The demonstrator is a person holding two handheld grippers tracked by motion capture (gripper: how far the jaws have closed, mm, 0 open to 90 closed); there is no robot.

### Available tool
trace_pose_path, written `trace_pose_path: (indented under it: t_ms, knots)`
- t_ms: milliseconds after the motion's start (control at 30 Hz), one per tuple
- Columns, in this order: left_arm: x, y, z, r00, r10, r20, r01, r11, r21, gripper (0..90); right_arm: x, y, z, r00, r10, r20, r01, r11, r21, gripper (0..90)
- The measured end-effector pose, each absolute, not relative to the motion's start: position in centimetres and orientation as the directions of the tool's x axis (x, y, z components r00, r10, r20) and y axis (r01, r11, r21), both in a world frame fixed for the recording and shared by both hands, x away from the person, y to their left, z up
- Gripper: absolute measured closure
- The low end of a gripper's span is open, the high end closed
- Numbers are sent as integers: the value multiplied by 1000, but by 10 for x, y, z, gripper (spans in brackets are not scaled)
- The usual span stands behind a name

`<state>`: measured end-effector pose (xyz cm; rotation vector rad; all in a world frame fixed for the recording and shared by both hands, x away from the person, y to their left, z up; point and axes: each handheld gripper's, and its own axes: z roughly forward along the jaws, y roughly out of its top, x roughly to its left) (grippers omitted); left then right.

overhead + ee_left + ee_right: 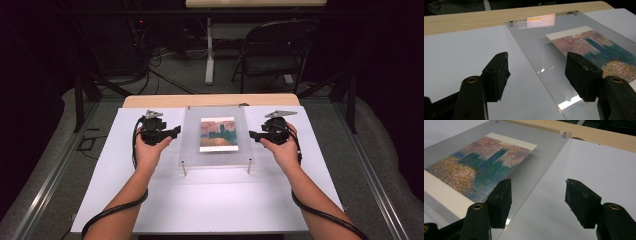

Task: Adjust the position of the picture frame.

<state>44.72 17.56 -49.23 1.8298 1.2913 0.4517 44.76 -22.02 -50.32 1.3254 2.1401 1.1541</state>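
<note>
A clear acrylic plate (192,145) rests on short metal posts (184,169) over a white sheet, and a colourful painted print (217,134) sits at its middle. My left gripper (176,131) is at the plate's left edge and my right gripper (252,135) at its right edge. In the left gripper view, the left gripper (537,58) is open, one jaw over the plate (536,40) and one over the white sheet, near the print (599,47). In the right gripper view, the right gripper (538,183) is open in the same way across the plate's (541,157) edge beside the print (481,162).
The white sheet (210,200) covers most of a wooden table (210,100), whose far edge stays bare. Behind the table stand a folding chair (277,50) and a table leg amid floor cables. Black cables trail from both grippers along the forearms.
</note>
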Motion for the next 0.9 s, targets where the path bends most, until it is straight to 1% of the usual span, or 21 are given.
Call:
trace_pose_path:
  t_ms: [333, 600, 900]
  knots:
    - [476, 164, -507, 386, 899, -207, 645, -103, 757, 353, 476, -210, -513, -476, 871, 123, 584, 208, 785, 372]
    - [488, 154, -512, 395, 898, -191, 660, -134, 739, 353, 491, -205, -517, -458, 877, 145, 604, 187, 775, 367]
    - [499, 149, -521, 385, 903, -192, 690, -143, 710, 349, 504, -193, -524, -475, 863, 173, 634, 198, 748, 369]
